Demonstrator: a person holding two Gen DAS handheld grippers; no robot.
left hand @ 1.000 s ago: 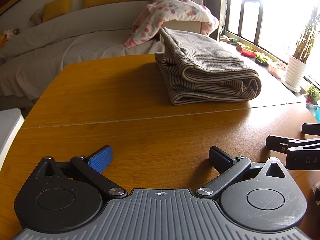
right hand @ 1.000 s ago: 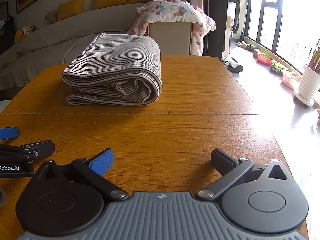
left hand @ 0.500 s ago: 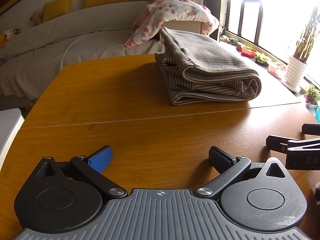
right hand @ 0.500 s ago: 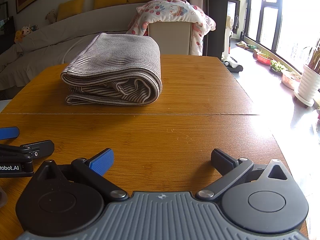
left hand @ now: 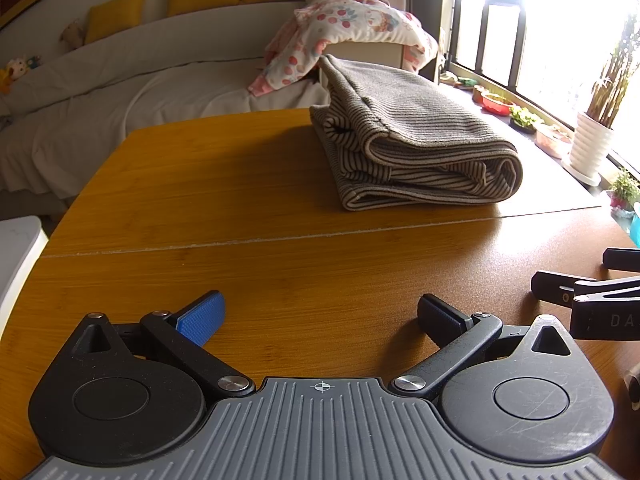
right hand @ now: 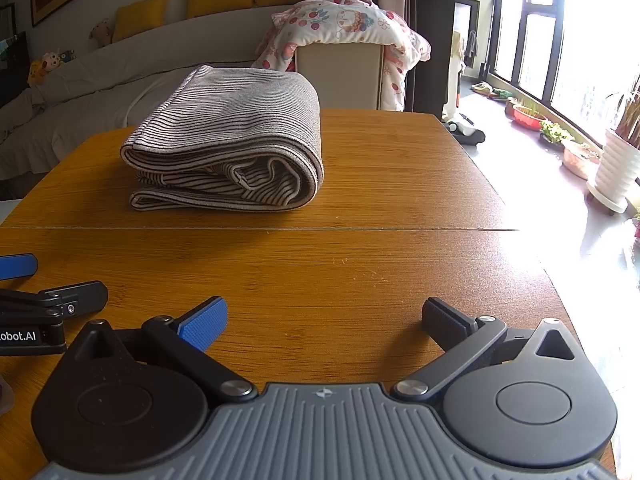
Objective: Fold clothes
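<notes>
A grey striped garment [left hand: 416, 140] lies folded in a thick bundle on the far half of the wooden table [left hand: 240, 200]; it also shows in the right wrist view [right hand: 228, 140]. My left gripper [left hand: 320, 312] is open and empty, low over the near half of the table, well short of the garment. My right gripper [right hand: 324, 316] is open and empty beside it. The right gripper's fingers [left hand: 560, 288] show at the right edge of the left wrist view, and the left gripper's fingers [right hand: 72, 300] show at the left edge of the right wrist view.
A seam [right hand: 320, 229] crosses the table between grippers and garment. Behind the table stand a covered sofa [left hand: 140, 80] and a chair draped with a floral blanket [right hand: 348, 24]. Potted plants [left hand: 592, 148] line the window at right. A white object [left hand: 16, 240] sits off the table's left edge.
</notes>
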